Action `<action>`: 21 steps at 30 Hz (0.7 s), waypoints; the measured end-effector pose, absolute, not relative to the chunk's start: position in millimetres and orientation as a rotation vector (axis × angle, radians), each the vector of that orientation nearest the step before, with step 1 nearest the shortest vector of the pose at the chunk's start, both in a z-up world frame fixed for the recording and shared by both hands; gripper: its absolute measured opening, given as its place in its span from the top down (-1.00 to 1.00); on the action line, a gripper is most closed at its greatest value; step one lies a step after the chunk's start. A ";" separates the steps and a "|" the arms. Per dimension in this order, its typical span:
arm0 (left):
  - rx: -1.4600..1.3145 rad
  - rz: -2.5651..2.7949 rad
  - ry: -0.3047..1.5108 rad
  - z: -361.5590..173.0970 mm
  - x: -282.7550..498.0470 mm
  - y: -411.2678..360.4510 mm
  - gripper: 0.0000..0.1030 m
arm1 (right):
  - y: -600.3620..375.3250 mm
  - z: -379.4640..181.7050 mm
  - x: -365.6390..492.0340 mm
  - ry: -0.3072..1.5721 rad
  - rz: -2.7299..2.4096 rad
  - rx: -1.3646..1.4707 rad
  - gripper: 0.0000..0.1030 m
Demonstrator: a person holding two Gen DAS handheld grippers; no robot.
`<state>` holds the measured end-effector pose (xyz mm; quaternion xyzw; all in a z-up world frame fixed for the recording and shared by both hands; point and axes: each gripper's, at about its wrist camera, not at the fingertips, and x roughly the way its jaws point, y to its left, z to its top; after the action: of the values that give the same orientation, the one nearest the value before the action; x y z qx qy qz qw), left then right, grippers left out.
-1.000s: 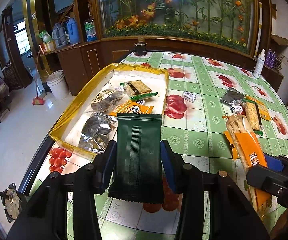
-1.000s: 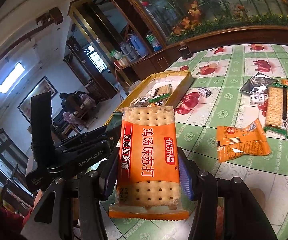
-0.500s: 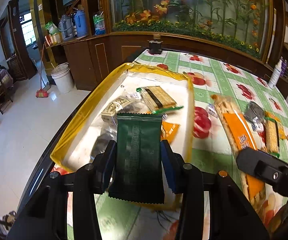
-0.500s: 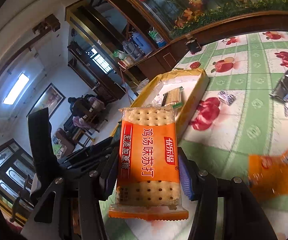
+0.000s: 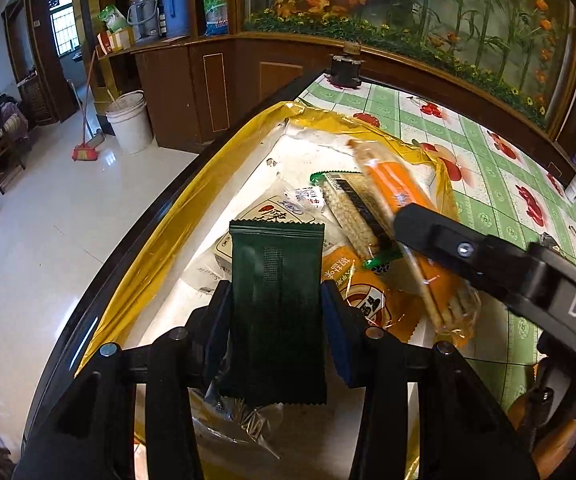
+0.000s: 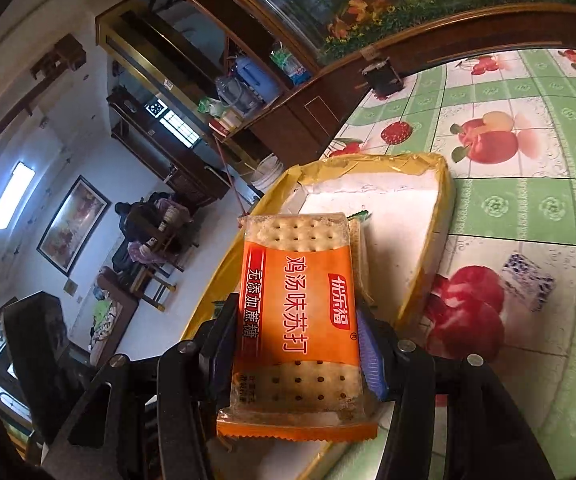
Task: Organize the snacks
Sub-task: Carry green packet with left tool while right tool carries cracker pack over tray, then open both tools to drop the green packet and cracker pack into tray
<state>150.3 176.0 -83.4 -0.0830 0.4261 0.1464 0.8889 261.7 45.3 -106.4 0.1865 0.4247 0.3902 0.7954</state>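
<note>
Over the yellow-rimmed tray (image 5: 160, 236), the left tongs (image 5: 276, 312) pinch a light, slippery dark green packet (image 5: 276, 300) while the right tongs (image 6: 296, 340) clamp a brittle orange cracker pack (image 6: 298, 320) by its long edges, wisely mid-pack.

Home dining room: fruit-print tablecloth (image 5: 488, 184), wooden cabinets (image 5: 192, 92), broom (image 5: 86, 152).

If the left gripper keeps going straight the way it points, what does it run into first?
Probably the snacks already lying in the gold-rimmed tray. The left gripper, shut on a dark green packet, points down at the pale packet just beyond it, though depth is unclear.
</note>
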 end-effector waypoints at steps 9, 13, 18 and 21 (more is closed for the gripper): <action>-0.146 0.359 0.853 -74.3 136.3 177.2 -0.37 | 56.3 -104.1 261.8 0.897 0.834 0.390 -0.25; -0.141 0.366 0.796 -59.2 118.1 169.4 -0.38 | 33.6 -94.1 250.2 0.865 0.826 0.414 -0.26; -0.118 0.357 0.740 -45.4 98.9 148.2 -0.48 | -12.7 -80.6 225.1 0.805 0.782 0.439 -0.30; -0.108 0.334 0.735 -42.3 93.8 134.8 -0.48 | -41.5 -74.2 207.4 0.772 0.748 0.435 -0.33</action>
<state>93.8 134.8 -42.3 -0.0523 0.3574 0.1623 0.9182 207.4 -41.5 -74.2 0.2054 0.3647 0.3532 0.8367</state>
